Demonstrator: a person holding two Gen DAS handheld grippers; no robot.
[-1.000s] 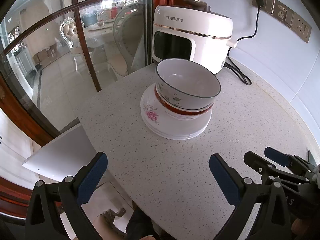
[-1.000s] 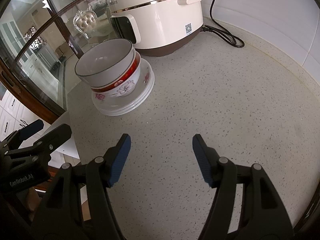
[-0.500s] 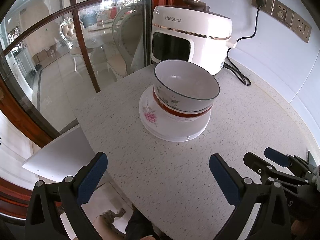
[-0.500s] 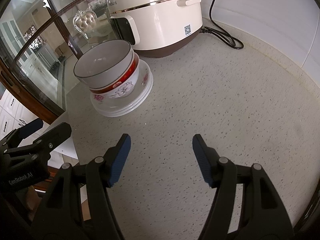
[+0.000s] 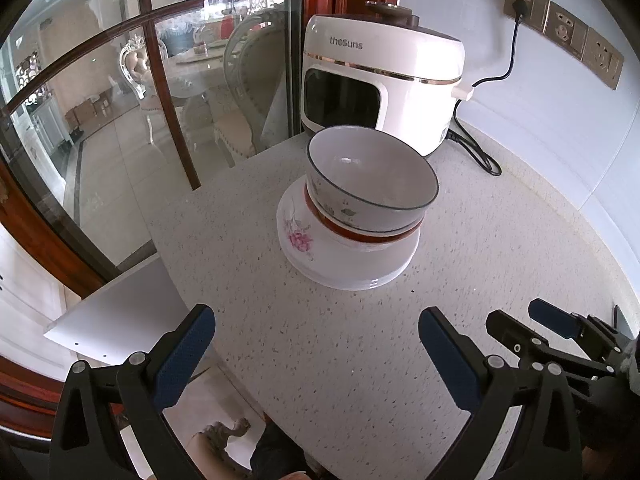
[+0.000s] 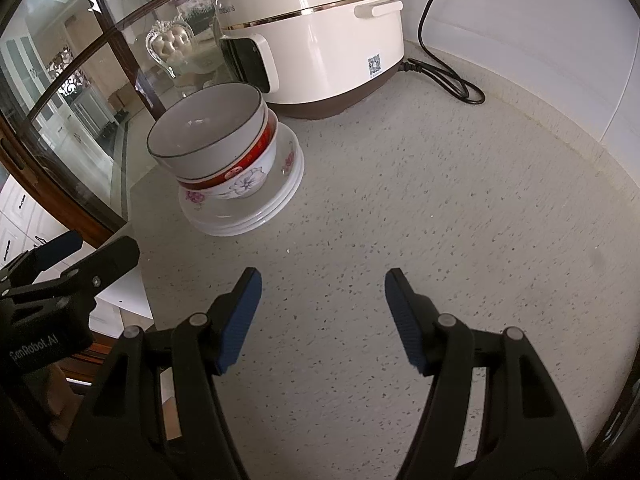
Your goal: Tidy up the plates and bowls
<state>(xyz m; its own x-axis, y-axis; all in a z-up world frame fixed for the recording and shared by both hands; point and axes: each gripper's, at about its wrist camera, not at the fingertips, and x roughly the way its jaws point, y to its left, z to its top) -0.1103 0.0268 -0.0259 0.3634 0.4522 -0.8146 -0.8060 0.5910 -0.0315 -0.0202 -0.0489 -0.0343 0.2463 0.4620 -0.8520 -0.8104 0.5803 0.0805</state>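
At the far left a curved glass partition (image 5: 120, 128) with dark red wooden bars closes off the counter's edge, and a dining room shows through it. The left gripper (image 5: 316, 344) hangs over the near edge of the speckled counter (image 5: 500, 248) with its blue-padded jaws wide apart and nothing between them. Beyond it, near the middle of the counter, sits the stack of dishes: white plates (image 5: 320, 256) with pink flowers at the bottom, a bowl with a red band (image 6: 248, 176) resting on them, and a grey-rimmed bowl (image 5: 372, 184) nested in that one. Just behind the stack stands a white rice cooker (image 5: 380, 84), its black cord (image 5: 480, 156) running up to a wall socket (image 5: 524, 4). To the right, the right gripper (image 6: 322, 316) hovers over bare counter, its jaws also apart and holding nothing, well short of the stack.
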